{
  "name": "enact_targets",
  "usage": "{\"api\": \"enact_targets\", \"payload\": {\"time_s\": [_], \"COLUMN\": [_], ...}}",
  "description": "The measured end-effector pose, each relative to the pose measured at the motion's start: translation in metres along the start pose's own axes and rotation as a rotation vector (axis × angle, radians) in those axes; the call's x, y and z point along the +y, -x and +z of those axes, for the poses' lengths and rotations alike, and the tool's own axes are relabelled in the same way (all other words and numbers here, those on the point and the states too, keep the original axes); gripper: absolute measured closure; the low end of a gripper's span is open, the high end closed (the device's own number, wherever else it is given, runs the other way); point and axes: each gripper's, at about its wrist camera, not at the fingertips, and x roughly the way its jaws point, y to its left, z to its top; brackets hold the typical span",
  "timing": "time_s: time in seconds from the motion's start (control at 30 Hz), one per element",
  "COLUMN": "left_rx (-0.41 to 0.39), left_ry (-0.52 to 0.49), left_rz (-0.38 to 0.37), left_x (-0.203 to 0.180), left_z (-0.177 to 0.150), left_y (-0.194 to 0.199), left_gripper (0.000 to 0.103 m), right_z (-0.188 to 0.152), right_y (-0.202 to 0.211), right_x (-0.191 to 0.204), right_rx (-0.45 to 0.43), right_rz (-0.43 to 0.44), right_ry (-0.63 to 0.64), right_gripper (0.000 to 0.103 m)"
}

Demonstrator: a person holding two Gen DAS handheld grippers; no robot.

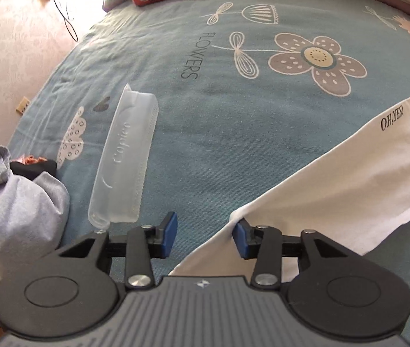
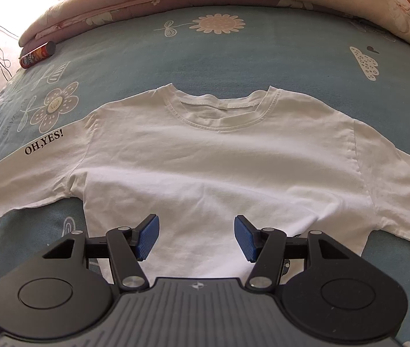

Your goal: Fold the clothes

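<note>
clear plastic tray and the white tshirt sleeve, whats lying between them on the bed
Nothing: in the left wrist view, only bare blue bedsheet separates the clear plastic tray from the sleeve printed OH,YES!

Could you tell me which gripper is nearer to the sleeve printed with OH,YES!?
Left. The left gripper hangs open right at that sleeve, at its cuff end; the right gripper hovers open over the shirt's body.

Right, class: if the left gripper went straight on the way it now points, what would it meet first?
Probably the blue bedsheet. The left gripper stands open, with the white T-shirt sleeve's edge beside its right finger, so it might brush that first; depth is unclear.
</note>
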Motion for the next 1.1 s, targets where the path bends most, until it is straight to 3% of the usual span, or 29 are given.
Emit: {"api": "enact_targets", "payload": {"time_s": [0.07,0.13,0.2,0.27,0.33,0.43,0.63,0.8,0.83,0.9,0.93,0.97,1.1], "left_rx": [0.010,0.052,0.013,-0.042,-0.056,-0.030,0.050,0.057,0.053,0.056,0.059,0.061,0.032], "left_ry": [-0.067,-0.207,-0.340,-0.391,-0.292,-0.055,0.519,0.838,0.867,0.822,0.786,0.740,0.573], "left_rz": [0.027,0.080,0.187,0.219,0.182,0.098,-0.002,-0.137,-0.141,-0.122,-0.108,-0.100,0.013], "left_x": [-0.005,-0.013,-0.021,-0.021,-0.011,0.008,0.050,0.063,0.063,0.058,0.054,0.052,0.059], "left_z": [0.000,-0.001,-0.008,-0.010,-0.008,-0.016,-0.072,-0.100,-0.100,-0.094,-0.090,-0.085,-0.066], "left_y": [0.000,-0.009,-0.011,-0.006,0.001,0.004,-0.017,-0.041,-0.044,-0.045,-0.044,-0.042,-0.032], "left_gripper": [0.054,0.052,0.054,0.053,0.053,0.053,0.057,0.058,0.060,0.066,0.086,0.097,0.098], "right_z": [0.001,0.003,0.004,0.004,0.004,0.003,0.005,0.008,0.008,0.009,0.009,0.010,0.012], "right_y": [-0.001,-0.002,-0.002,-0.003,-0.004,-0.007,-0.010,-0.012,-0.012,-0.014,-0.014,-0.015,-0.016], "right_x": [0.003,0.008,0.012,0.014,0.016,0.017,0.022,0.022,0.023,0.025,0.027,0.028,0.036], "right_rx": [0.001,0.001,0.001,0.000,0.001,0.009,0.011,0.014,0.015,0.017,0.018,0.019,0.017], "right_rz": [0.005,0.014,0.021,0.023,0.026,0.034,0.038,0.022,0.019,0.017,0.018,0.022,0.038], "right_ry": [0.004,0.016,0.027,0.033,0.035,0.018,0.023,0.028,0.031,0.037,0.039,0.041,0.057], "right_gripper": [0.041,0.041,0.041,0.041,0.041,0.041,0.041,0.041,0.041,0.041,0.041,0.041,0.041]}}
